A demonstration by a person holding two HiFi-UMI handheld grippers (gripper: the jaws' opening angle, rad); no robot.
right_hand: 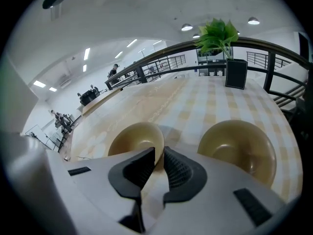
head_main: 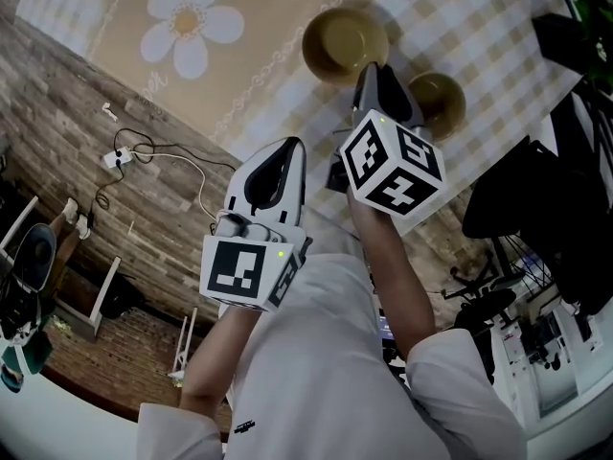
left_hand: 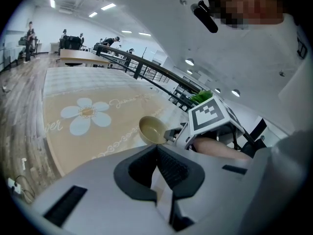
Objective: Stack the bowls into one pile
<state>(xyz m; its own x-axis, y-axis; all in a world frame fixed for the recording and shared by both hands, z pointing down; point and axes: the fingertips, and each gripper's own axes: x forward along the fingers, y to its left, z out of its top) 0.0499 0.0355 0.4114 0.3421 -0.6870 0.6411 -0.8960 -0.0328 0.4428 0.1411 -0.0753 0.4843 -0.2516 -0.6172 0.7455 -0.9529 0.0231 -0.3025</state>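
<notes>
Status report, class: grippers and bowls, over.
Left gripper shut, empty. Right gripper shut on left bowl rim. Right bowl apart, unstacked. Nothing between.

Two yellow-brown bowls are seen on a checked tablecloth (head_main: pixel 450 17). The right gripper (head_main: pixel 375 71) is placed at the larger bowl (head_main: pixel 343 42)'s near rim, the smaller bowl (head_main: pixel 439 102) just beside. The left gripper (head_main: pixel 287 148) is held back, jaws together.
</notes>
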